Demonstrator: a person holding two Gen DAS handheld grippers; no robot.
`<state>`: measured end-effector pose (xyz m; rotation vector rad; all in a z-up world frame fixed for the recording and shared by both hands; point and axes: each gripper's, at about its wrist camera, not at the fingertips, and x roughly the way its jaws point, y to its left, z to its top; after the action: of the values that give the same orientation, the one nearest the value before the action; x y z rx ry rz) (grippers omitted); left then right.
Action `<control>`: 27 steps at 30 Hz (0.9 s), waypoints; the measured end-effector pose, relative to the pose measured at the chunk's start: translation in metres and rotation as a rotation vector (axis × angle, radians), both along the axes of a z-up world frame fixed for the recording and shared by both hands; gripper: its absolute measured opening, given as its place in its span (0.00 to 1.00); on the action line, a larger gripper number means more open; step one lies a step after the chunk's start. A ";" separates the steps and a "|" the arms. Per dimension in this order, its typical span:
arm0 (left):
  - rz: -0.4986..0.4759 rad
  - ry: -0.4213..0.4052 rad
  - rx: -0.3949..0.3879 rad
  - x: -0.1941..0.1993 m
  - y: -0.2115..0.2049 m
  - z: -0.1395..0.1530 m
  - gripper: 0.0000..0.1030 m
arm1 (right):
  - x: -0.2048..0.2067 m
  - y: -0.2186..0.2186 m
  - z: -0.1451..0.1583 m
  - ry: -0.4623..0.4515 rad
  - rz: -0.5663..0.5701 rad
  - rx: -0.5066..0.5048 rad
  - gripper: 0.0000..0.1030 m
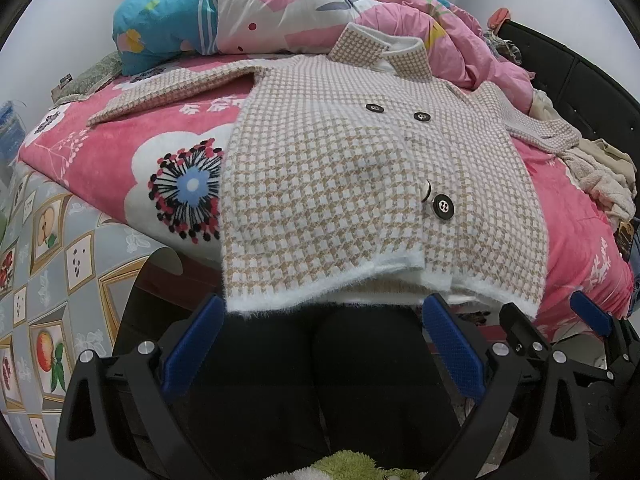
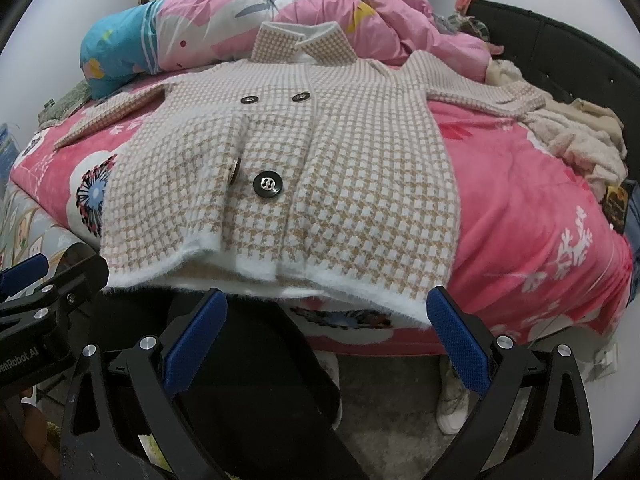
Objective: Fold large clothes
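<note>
A beige and white houndstooth coat (image 1: pixel 340 168) (image 2: pixel 304 168) lies flat, front up, on a pink flowered blanket (image 1: pixel 100 160) (image 2: pixel 520 208) on the bed. Its sleeves are spread to both sides, its collar is at the far end, and its fuzzy white hem hangs over the near bed edge. Black buttons (image 2: pixel 267 185) run down its front. My left gripper (image 1: pixel 324 316) hangs open just below the hem's left half, holding nothing. My right gripper (image 2: pixel 328 312) is open below the hem's right half, one blue pad (image 2: pixel 456 340) near the hem corner.
A rolled pink and blue quilt (image 1: pixel 248 20) (image 2: pixel 280 20) is heaped behind the collar, with a person's head beyond it. A pile of beige clothes (image 2: pixel 580 140) lies at the right by the black headboard (image 2: pixel 560 48). Black trouser legs (image 1: pixel 320 380) and a white shoe (image 2: pixel 452 400) are below.
</note>
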<state>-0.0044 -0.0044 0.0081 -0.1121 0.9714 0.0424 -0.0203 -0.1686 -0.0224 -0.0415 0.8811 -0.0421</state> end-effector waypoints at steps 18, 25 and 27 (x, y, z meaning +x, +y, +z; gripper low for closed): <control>0.000 -0.001 0.000 0.000 0.000 0.000 0.95 | 0.000 -0.001 0.001 0.000 0.000 0.001 0.94; 0.001 -0.008 -0.001 0.000 0.000 0.002 0.95 | 0.001 -0.002 0.002 -0.006 0.000 0.001 0.94; -0.001 -0.011 -0.001 0.000 0.000 0.004 0.95 | 0.002 -0.002 0.003 -0.010 -0.004 0.002 0.94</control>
<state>-0.0041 -0.0045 0.0118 -0.1133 0.9605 0.0406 -0.0184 -0.1707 -0.0190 -0.0376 0.8716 -0.0449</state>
